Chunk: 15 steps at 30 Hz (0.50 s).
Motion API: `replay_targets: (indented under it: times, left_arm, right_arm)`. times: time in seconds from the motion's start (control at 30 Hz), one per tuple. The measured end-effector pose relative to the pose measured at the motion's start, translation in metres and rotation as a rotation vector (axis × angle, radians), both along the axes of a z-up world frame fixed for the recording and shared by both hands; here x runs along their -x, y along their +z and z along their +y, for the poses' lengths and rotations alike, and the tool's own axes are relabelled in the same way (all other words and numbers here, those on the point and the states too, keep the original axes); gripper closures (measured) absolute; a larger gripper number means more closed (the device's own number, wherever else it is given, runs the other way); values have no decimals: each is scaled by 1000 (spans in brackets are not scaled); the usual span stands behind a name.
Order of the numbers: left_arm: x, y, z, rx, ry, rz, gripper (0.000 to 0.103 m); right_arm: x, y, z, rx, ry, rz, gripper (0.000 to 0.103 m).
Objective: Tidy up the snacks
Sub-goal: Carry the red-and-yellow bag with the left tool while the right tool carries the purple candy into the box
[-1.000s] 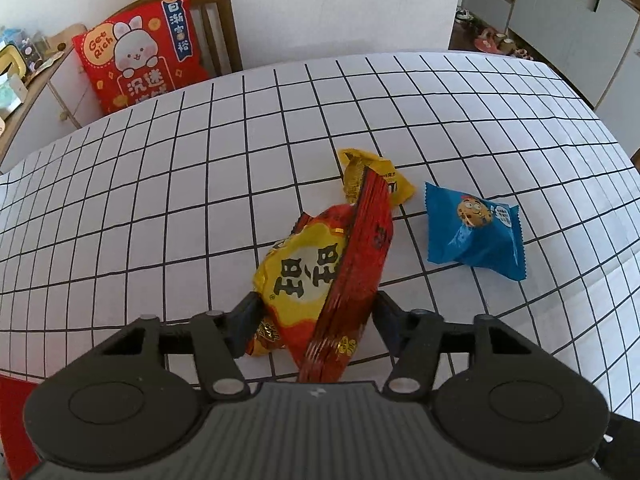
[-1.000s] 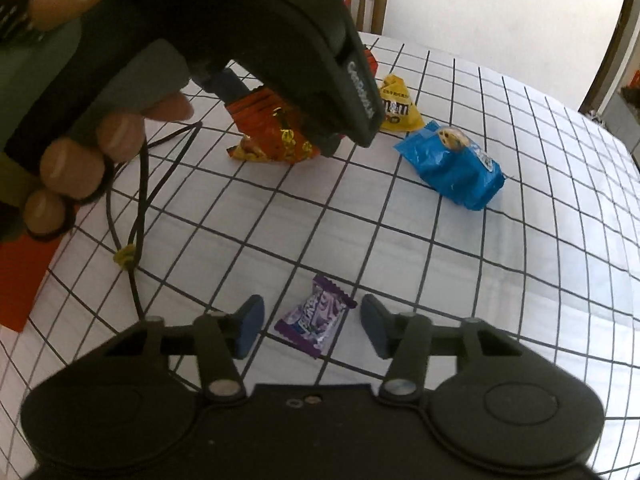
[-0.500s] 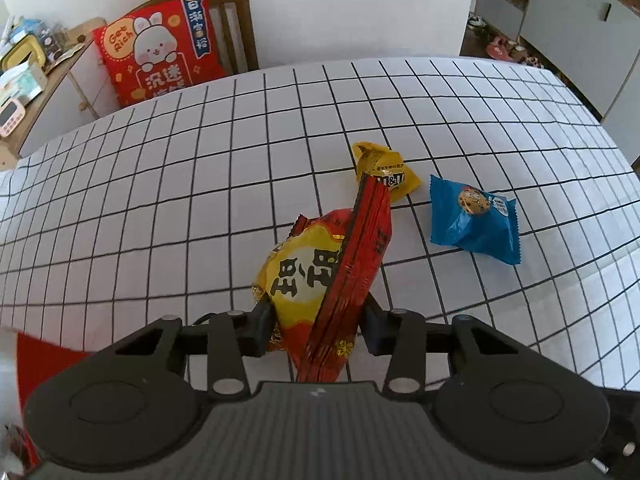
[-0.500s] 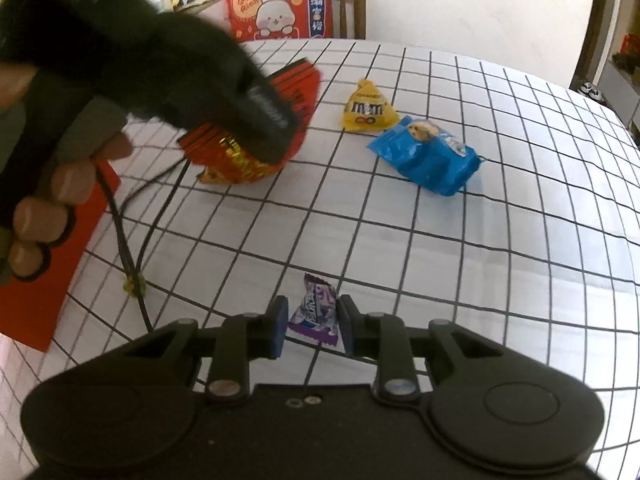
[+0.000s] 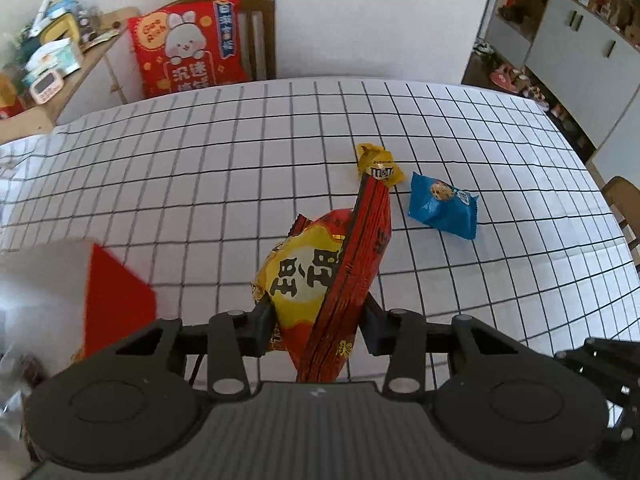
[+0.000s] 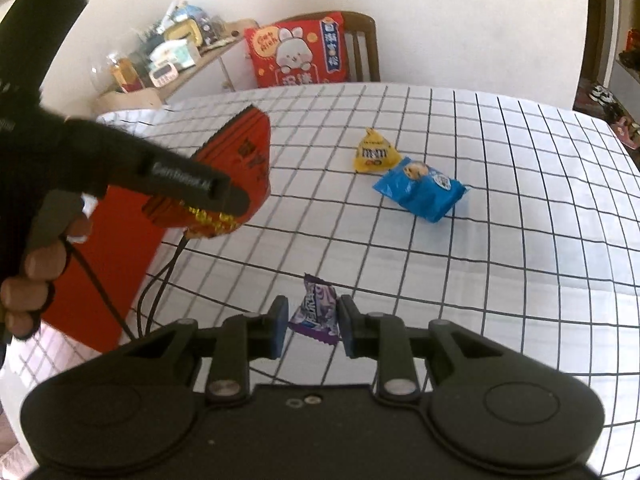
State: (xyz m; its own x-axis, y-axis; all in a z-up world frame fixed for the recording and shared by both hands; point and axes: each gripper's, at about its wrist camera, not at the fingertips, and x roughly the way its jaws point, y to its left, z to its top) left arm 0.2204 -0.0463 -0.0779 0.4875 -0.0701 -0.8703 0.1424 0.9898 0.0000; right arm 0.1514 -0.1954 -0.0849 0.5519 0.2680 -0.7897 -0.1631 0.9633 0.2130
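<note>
Both tongs carry snacks clear of the worktop (image 5: 200, 184) for sorting: the left tongs (image 5: 316, 326) clench a red-and-yellow packet (image 5: 320, 280), the right tongs (image 6: 313, 326) pinch a purple candy (image 6: 314, 308).

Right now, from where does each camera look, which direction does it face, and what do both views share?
Left wrist: sits on the left gripper, facing across the checked table toward the chair; its fingers clamp the red and yellow snack bag.
Right wrist: sits on the right gripper, facing the same way; its fingers grip the purple candy; the person's left hand shows at left.
Shared: yellow M&M's pack, blue cookie pack, rabbit cushion.
</note>
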Motion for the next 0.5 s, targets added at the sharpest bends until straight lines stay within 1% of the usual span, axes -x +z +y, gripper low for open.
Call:
replay_targets:
  times: [0.17,0.37,0.5]
  left_arm:
    - [28,22,14,24,47,-18,61]
    - [65,46,35,85,100,-33,61]
    - [86,58,53,114,155,-41,61]
  right_arm:
    - [8,17,3,-31,32,-24,78]
    - [20,39,12,-64,82,-55,78]
    - [25,51,22,-78,111,-73,78]
